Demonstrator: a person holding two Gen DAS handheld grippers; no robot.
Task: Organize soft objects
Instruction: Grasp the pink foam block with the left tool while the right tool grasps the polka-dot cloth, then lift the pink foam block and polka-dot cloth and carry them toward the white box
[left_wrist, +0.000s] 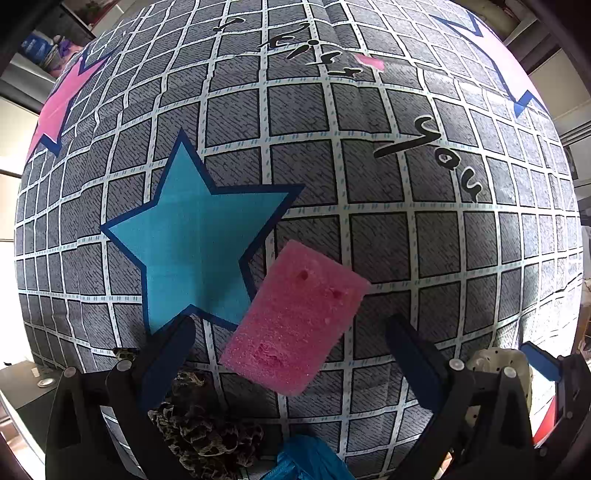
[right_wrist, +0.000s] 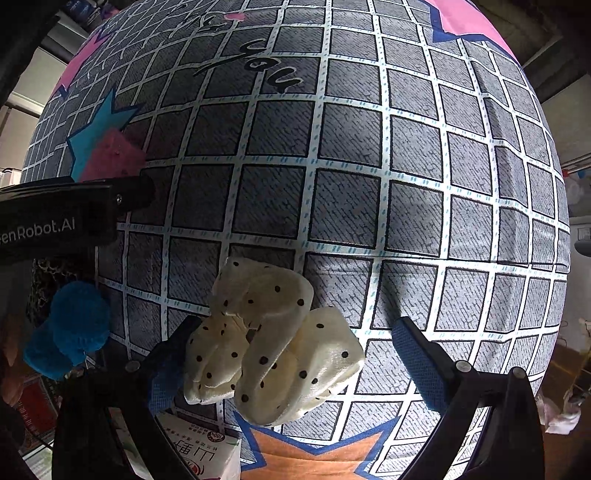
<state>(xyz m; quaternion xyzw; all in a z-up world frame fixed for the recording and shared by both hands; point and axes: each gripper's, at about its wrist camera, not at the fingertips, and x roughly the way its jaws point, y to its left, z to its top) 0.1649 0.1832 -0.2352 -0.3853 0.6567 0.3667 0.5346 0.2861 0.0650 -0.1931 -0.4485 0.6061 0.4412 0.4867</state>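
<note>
The checked cloth reads "you", the left gripper "enRobot.AI", the carton "100%".

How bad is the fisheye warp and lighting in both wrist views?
Left wrist: heavy barrel warp, the grid cloth bulges like a ball; even light, pink sponge sharp. Right wrist: same bulge, dimmer at the corners, soft shadow right of the dotted cloth, which looks sharp.
</note>
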